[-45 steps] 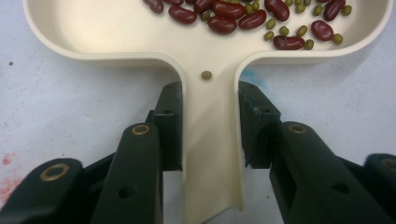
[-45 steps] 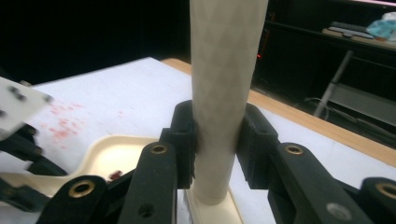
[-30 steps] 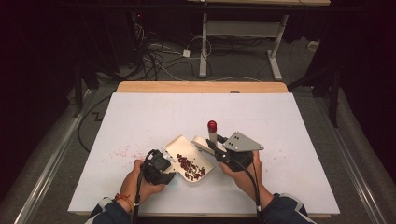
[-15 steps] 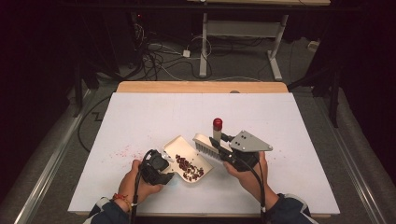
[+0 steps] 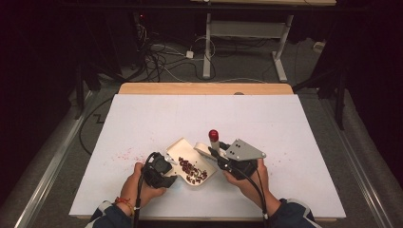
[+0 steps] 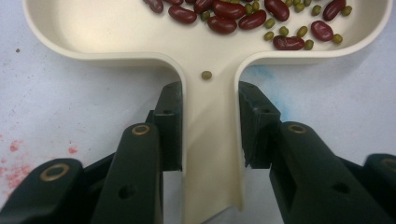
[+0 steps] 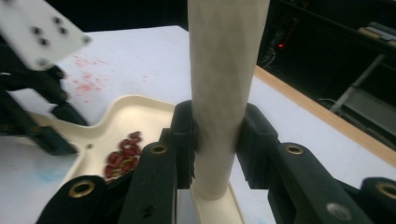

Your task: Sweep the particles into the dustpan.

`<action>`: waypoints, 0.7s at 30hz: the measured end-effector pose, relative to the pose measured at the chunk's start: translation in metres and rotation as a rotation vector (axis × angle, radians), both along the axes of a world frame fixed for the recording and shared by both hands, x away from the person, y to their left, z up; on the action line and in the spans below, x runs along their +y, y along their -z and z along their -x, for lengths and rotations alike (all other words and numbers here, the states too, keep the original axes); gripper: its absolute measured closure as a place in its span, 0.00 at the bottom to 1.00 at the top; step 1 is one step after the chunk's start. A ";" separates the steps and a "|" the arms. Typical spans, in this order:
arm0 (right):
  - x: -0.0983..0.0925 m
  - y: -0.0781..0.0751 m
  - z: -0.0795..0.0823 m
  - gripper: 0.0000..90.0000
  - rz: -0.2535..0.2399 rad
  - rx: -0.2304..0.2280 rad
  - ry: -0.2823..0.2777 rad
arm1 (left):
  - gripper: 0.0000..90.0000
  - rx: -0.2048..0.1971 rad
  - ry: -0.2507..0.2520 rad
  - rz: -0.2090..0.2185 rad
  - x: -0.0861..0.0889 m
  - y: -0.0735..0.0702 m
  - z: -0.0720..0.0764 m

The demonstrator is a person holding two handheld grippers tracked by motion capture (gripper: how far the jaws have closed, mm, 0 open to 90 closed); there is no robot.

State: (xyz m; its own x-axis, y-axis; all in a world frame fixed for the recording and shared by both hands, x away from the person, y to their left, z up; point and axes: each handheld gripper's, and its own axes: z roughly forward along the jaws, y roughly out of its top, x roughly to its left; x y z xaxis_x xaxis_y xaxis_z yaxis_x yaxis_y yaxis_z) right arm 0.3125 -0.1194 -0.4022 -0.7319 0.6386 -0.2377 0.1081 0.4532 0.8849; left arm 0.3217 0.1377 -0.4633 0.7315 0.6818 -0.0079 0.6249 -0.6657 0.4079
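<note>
While two claws (image 5: 167,167) grip, one dustpan (image 5: 177,149).

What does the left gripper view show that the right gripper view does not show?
The left gripper view alone shows the small green beans, one loose green bean on the handle, and that handle clamped by the left gripper. The right gripper view alone shows the right gripper clamped on the upright brush handle. Both show the cream dustpan and red kidney beans.
</note>
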 end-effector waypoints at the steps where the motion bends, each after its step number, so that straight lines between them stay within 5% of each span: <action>1: 0.000 0.000 0.000 0.79 0.000 0.000 0.000 | 0.71 0.001 0.000 0.000 0.000 0.000 0.000; 11: -0.003 -0.009 0.004 0.79 -0.036 -0.003 -0.013 | 0.71 0.005 0.000 0.003 0.000 0.001 -0.001; 21: 0.010 0.001 0.006 0.79 0.000 -0.026 -0.039 | 0.71 0.005 -0.008 0.007 0.000 0.001 -0.002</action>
State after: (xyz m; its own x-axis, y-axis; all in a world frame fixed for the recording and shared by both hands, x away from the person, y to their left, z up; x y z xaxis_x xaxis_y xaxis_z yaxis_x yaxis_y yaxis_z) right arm 0.3068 -0.1089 -0.4028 -0.7499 0.6096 -0.2568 0.0673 0.4565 0.8872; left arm 0.3233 0.1373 -0.4646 0.7260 0.6875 -0.0167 0.6323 -0.6577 0.4094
